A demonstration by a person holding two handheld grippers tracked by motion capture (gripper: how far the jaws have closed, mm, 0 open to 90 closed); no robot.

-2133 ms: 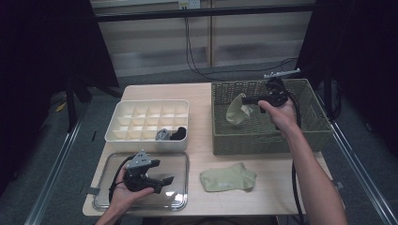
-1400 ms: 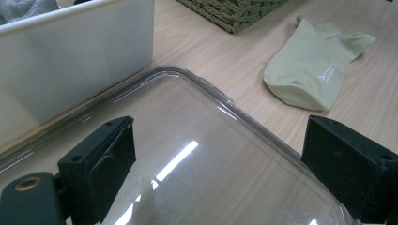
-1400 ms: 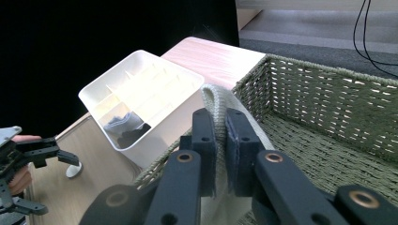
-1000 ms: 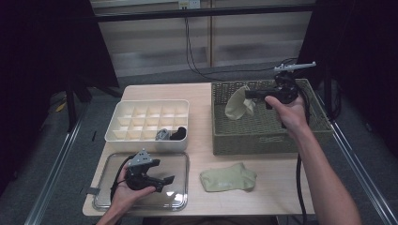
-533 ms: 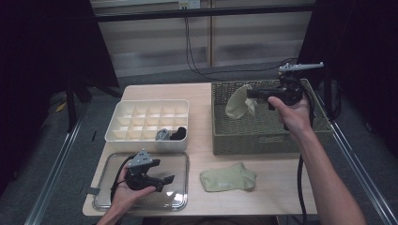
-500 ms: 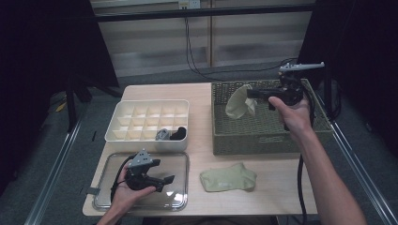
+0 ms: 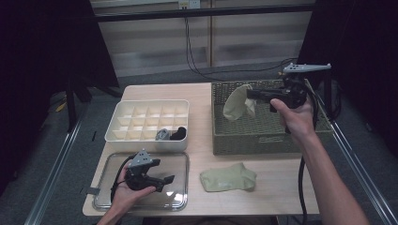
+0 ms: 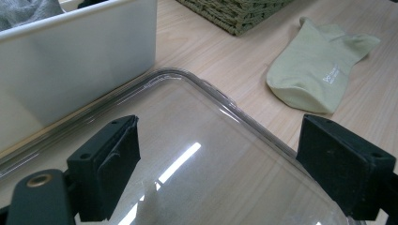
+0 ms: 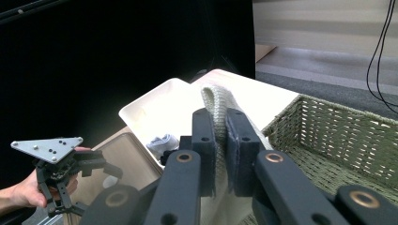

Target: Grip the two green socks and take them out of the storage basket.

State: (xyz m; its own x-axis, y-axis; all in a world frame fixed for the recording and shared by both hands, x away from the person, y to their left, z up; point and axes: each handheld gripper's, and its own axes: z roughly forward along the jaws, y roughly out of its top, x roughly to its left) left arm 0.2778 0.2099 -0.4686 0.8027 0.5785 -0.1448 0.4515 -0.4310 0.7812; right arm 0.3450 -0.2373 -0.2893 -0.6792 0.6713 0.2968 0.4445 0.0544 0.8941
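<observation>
- The wooden table (image 7: 277, 187) carries everything you are working with.
- Your woven basket (image 7: 263, 131) sits on the table's right half; your right hand holds its gripper above it.
- The white divided box (image 7: 141, 117) stands left of the basket, with a grey sock (image 7: 162, 134) and a dark one (image 7: 179, 135) in its near compartments.
- The clear tray (image 7: 180, 161) lies in front of that box, at the table's near left corner.
- A pale green sock (image 7: 228, 178) lies flat on the table, between the tray and the basket's near wall.
- Your right gripper (image 7: 251, 95) has its jaws pressed on a second pale green sock (image 7: 237, 103), which hangs lifted over the basket.
- Your left gripper (image 7: 169, 180) rests over the tray, jaws spread wide and holding nothing.
</observation>
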